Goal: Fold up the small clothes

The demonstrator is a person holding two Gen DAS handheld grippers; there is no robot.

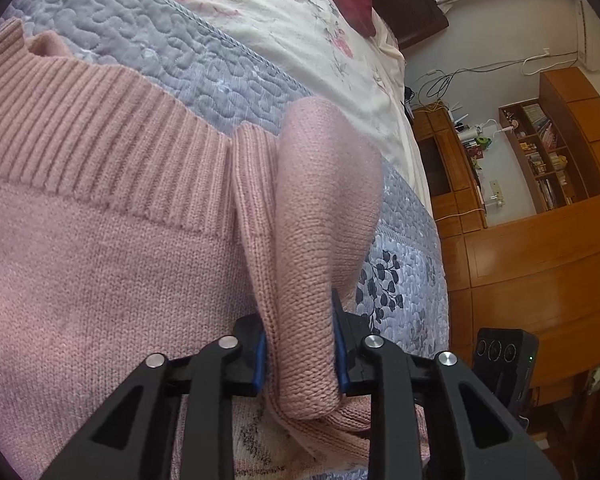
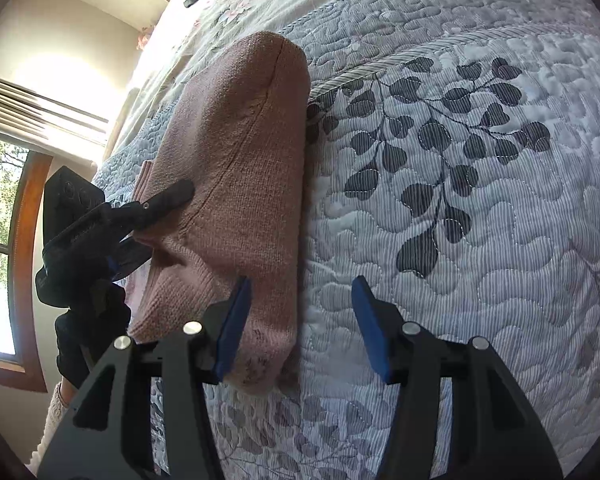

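In my left wrist view the pink knit sweater [image 1: 100, 240] fills the left and centre of the frame, lying on the grey quilted bedspread [image 1: 148, 40] with its ribbed band [image 1: 100, 140] running across. My left claw [image 1: 300, 356] is clamped on a thick fold of that sweater: the bunched knit rises between the two blue pads [image 1: 261, 364], which press it from both sides. Past the quilt lies a cream floral sheet [image 1: 300, 32] with a dark red item [image 1: 354, 4] on it. Further right, beyond the bed's edge, I see wooden cabinets [image 1: 540, 260] and a bookshelf [image 1: 548, 152] against the wall, and part of the other gripper's black body [image 1: 504, 356] low down.

In my right wrist view a window with a wooden frame [image 2: 20, 248] sits far left, and a cream knit sleeve [image 2: 54, 412] shows at the lower left. Next comes my left claw [image 2: 148, 240], seen from the side, biting into the sweater's near edge. The sweater [image 2: 240, 168] lies folded into a long narrow bundle on the bedspread [image 2: 500, 240], stretching away from me. My right claw [image 2: 300, 324] stands wide with nothing between its fingers; its left blue pad [image 2: 234, 324] sits over the bundle's near end, though I cannot tell whether it touches, while the other pad is over bare quilt printed with dark leaves [image 2: 440, 152].
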